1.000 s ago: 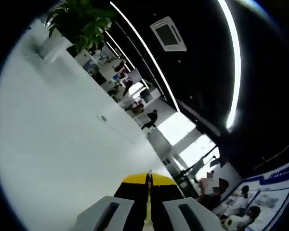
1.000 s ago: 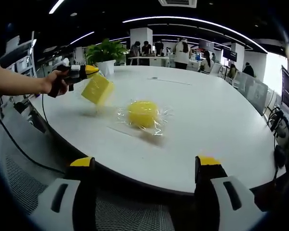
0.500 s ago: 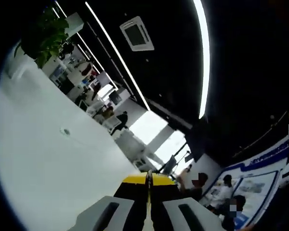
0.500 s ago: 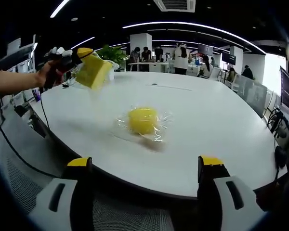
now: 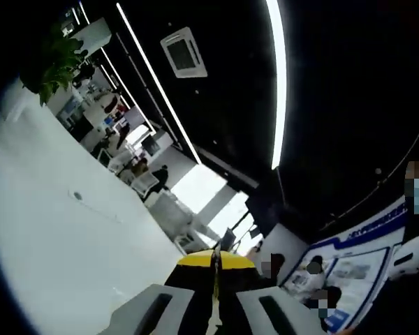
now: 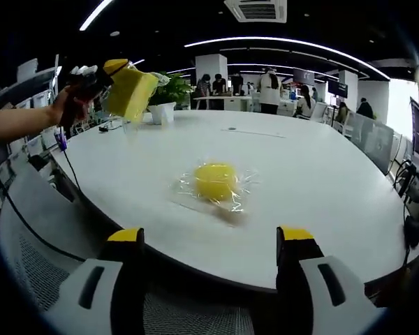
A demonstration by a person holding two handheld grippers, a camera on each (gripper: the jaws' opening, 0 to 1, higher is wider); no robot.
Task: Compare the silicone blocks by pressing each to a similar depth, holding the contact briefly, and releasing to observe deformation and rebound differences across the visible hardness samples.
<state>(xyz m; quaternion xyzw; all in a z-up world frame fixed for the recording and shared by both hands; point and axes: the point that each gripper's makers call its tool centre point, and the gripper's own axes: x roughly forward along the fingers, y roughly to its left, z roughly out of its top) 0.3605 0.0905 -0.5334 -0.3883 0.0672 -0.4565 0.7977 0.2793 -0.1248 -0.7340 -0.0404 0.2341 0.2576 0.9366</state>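
Lifted higher off the table than a second before: left gripper, jaws clamped on one wrapped yellow block; other block left mid-table in its film, right gripper wide, empty, well short — no press begun.

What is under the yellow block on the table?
The yellow block sits wrapped in clear film that spreads around it on the white table. Whether the film runs beneath the block is hidden by the block itself.
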